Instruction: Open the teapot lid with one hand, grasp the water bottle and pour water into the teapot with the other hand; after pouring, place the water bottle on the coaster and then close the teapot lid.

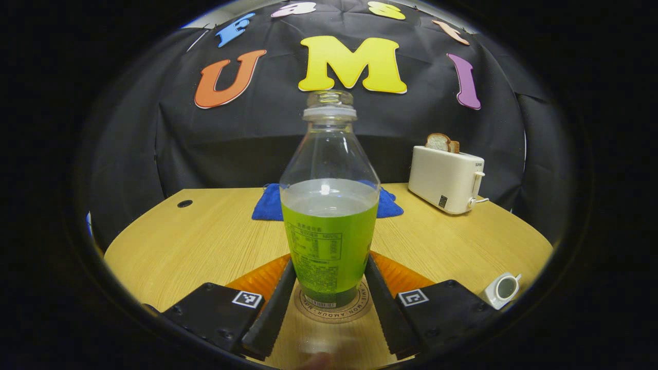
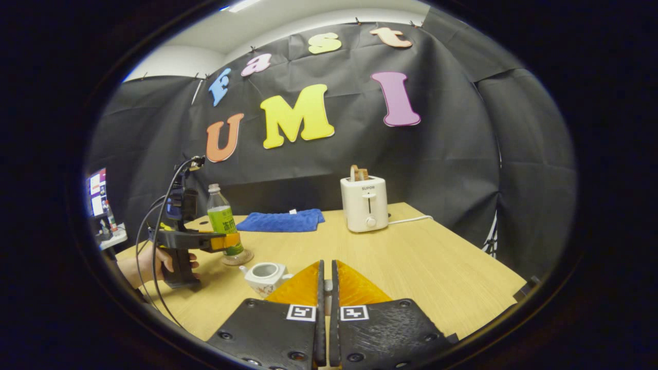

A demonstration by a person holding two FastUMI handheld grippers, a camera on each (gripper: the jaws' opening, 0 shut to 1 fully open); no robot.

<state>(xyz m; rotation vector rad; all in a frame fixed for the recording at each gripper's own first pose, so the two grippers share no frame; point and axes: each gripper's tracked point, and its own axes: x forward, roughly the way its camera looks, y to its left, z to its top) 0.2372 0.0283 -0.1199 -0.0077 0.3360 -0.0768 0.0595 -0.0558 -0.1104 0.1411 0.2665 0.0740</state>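
Level, left claw (image 1: 329,288) flanks water bottle (image 1: 329,205) on coaster (image 1: 334,308)

Clear, glossy plastic water bottle (image 1: 329,205) with a smooth green printed wrap, uncapped. Beneath the bottle, a round coaster (image 1: 334,308) with a matt printed face. Pale wood-grain desk (image 1: 205,236), smooth with a soft sheen. Behind the bottle, a blue cloth (image 2: 281,221), nappy and matt like terry. Right of the cloth, a cream toaster (image 2: 364,204) in smooth, lightly glossy plastic, rough-crusted bread in its slots. Near the coaster, a small white teapot (image 2: 264,275), glazed and shiny like ceramic. Matt black cloth wall behind, creased.
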